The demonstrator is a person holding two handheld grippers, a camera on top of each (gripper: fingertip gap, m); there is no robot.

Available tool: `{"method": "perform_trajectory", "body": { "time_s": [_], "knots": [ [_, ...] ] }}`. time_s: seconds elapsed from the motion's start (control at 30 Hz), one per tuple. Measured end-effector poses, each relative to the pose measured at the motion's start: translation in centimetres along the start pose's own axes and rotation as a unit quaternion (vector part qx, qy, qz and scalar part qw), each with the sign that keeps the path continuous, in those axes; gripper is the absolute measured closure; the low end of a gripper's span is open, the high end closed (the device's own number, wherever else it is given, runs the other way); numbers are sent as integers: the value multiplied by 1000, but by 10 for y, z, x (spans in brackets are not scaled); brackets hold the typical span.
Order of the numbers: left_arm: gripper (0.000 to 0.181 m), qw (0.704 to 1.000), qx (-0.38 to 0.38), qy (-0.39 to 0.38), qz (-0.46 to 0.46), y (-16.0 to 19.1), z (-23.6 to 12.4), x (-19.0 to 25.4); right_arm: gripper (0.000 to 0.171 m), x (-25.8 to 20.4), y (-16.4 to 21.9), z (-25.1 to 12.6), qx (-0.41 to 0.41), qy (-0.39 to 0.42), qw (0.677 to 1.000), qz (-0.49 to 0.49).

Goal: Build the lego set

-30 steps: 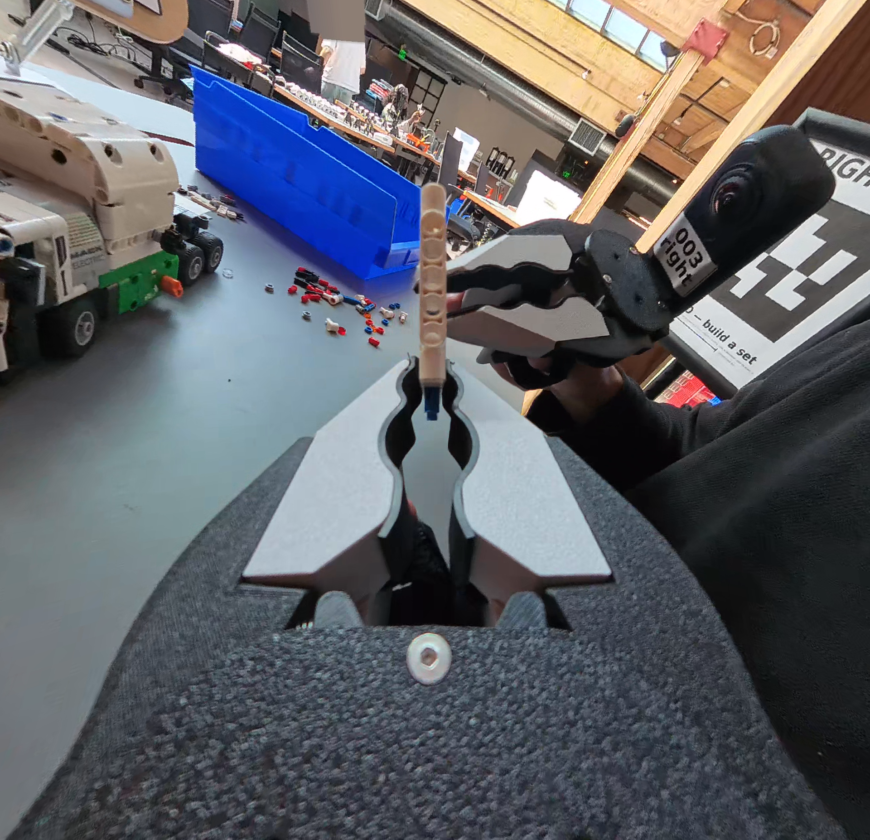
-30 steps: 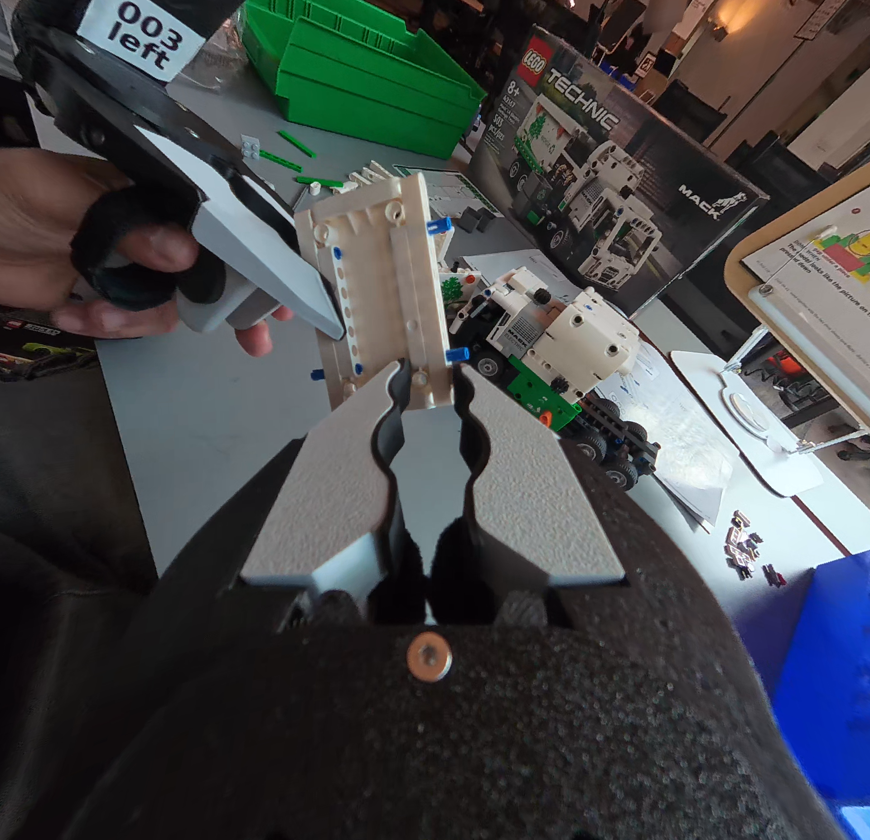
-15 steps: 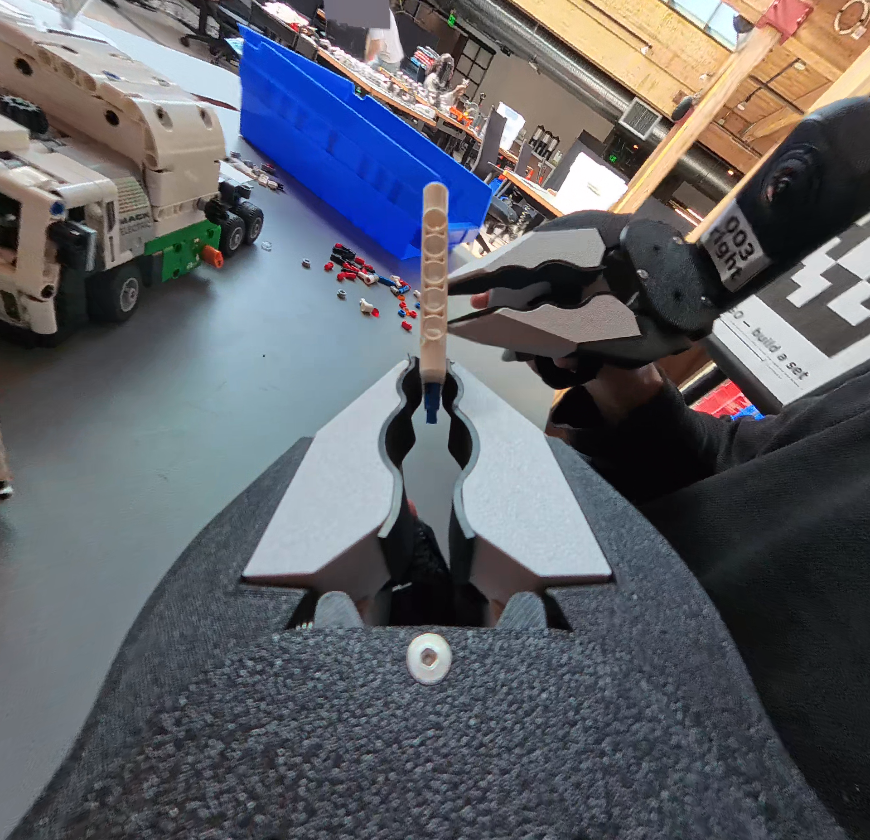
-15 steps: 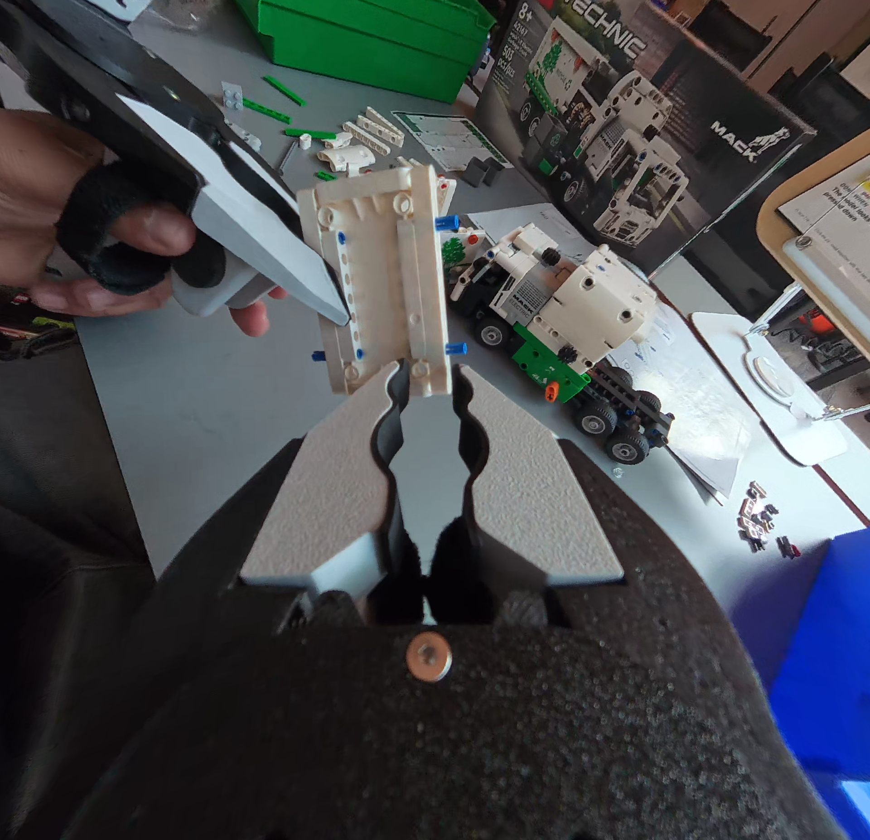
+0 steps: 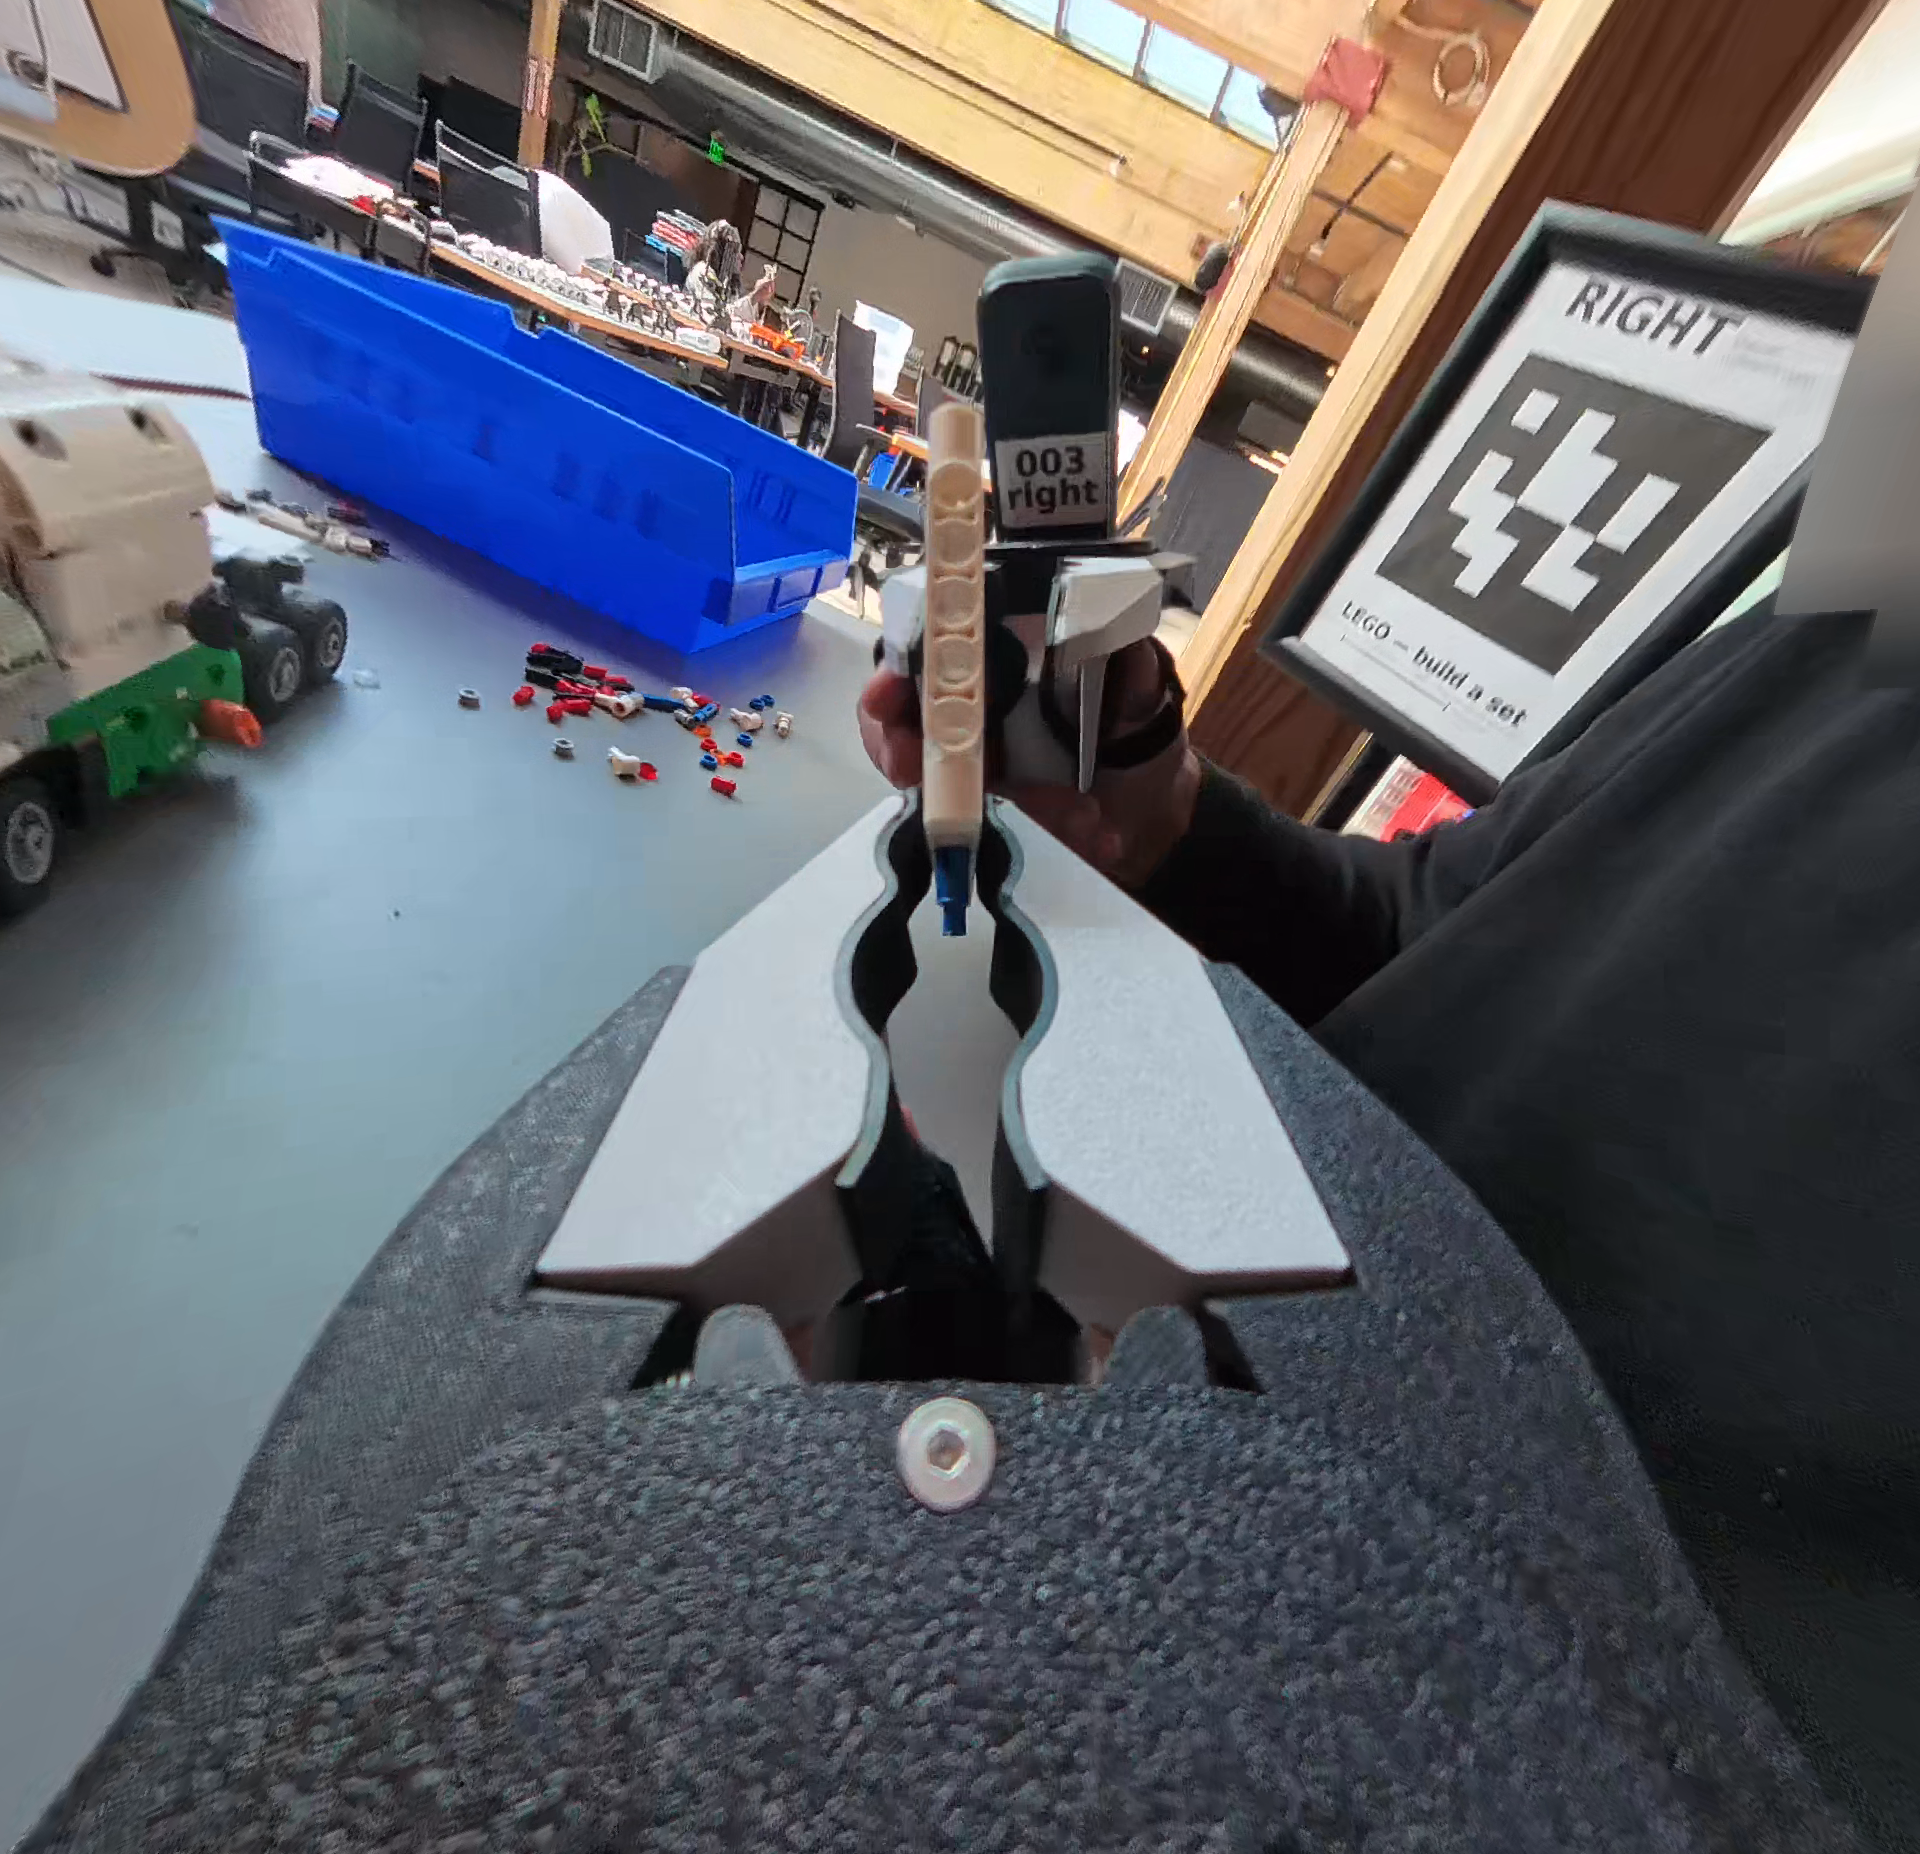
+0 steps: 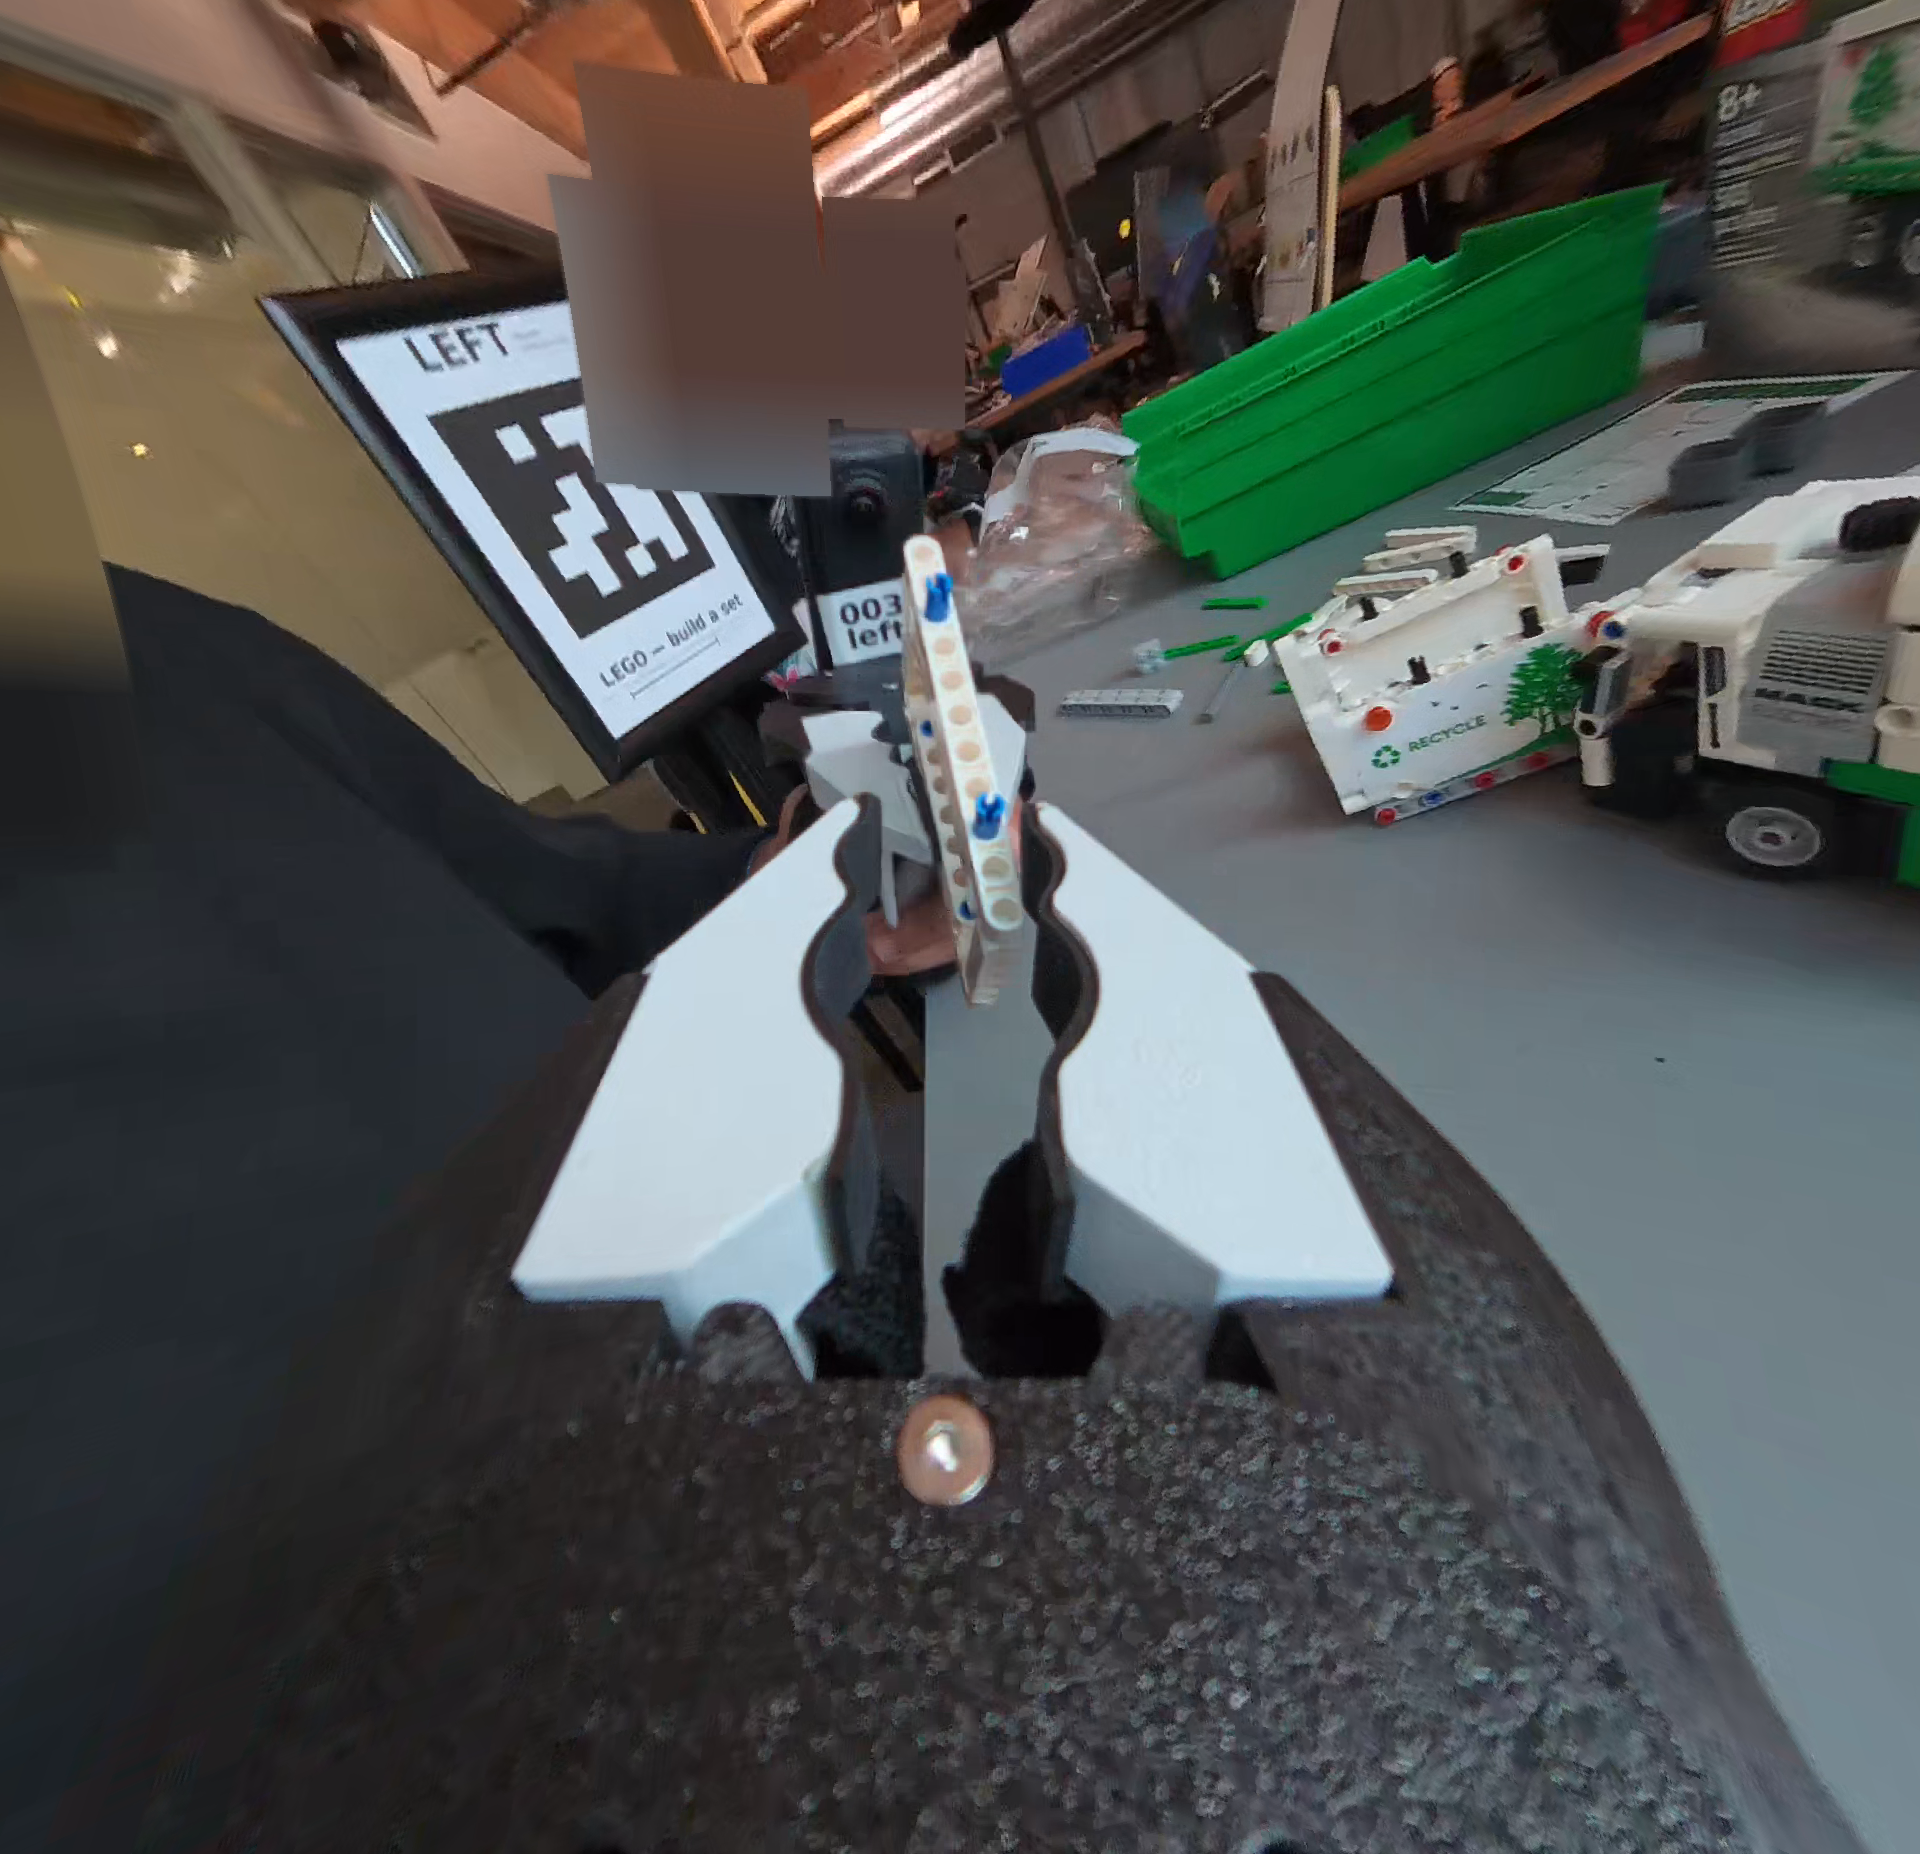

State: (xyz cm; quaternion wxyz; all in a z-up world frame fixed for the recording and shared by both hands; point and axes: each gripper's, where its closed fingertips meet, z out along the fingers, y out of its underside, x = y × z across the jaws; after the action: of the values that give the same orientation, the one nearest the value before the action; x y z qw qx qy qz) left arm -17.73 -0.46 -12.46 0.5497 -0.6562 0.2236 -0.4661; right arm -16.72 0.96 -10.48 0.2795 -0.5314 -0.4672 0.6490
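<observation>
left gripper [image 5: 951,848] is clamped on an upright white holed lego panel [image 5: 955,620] with blue pins. right gripper [image 6: 948,869], jaws apart, straddles that panel [image 6: 961,776], above the grey table [image 6: 1455,1025].

— How do your tongs stand?
— My grey two-finger left gripper [image 5: 951,833] pinches shut on what it holds; my matching right gripper [image 6: 940,854], gapped apart, faces it, both raised.

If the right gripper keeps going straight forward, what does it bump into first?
Probably the white panel already between its fingertips, then the left gripper holding it just behind. Depth is hard to judge.
</observation>
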Motion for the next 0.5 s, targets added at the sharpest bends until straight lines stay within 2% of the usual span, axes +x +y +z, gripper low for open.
{"method": "perform_trajectory", "body": {
  "time_s": [0.07, 0.1, 0.17, 0.2, 0.27, 0.37, 0.47, 0.5],
  "knots": [
    [176, 999, -17, -2, 45, 3, 1, 4, 160, 2, 12, 4, -36, 21, 997, -58],
    [175, 998, -26, -14, 55, 5, 2, 1, 162, 1, 12, 4, -35, 32, 993, -104],
    [166, 995, -64, -68, 32, 11, 3, -15, 165, 5, 17, 1, -67, 71, 975, -198],
    [158, 991, -93, -100, 11, 17, 1, -26, 165, 12, 19, -2, -88, 113, 955, -259],
    [138, 989, -94, -113, -21, 15, -5, -31, 165, 25, 23, -10, -136, 191, 883, -408],
    [129, 991, -74, -79, -81, 10, -8, -28, 165, 27, 36, -14, -188, 230, 774, -559],
    [124, 988, -67, -49, -128, 12, -10, -28, 165, 32, 44, -13, -206, 240, 714, -624],
    [129, 987, -60, -34, -145, 10, -12, -27, 165, 34, 49, -12, -215, 237, 694, -645]
  ]
}}
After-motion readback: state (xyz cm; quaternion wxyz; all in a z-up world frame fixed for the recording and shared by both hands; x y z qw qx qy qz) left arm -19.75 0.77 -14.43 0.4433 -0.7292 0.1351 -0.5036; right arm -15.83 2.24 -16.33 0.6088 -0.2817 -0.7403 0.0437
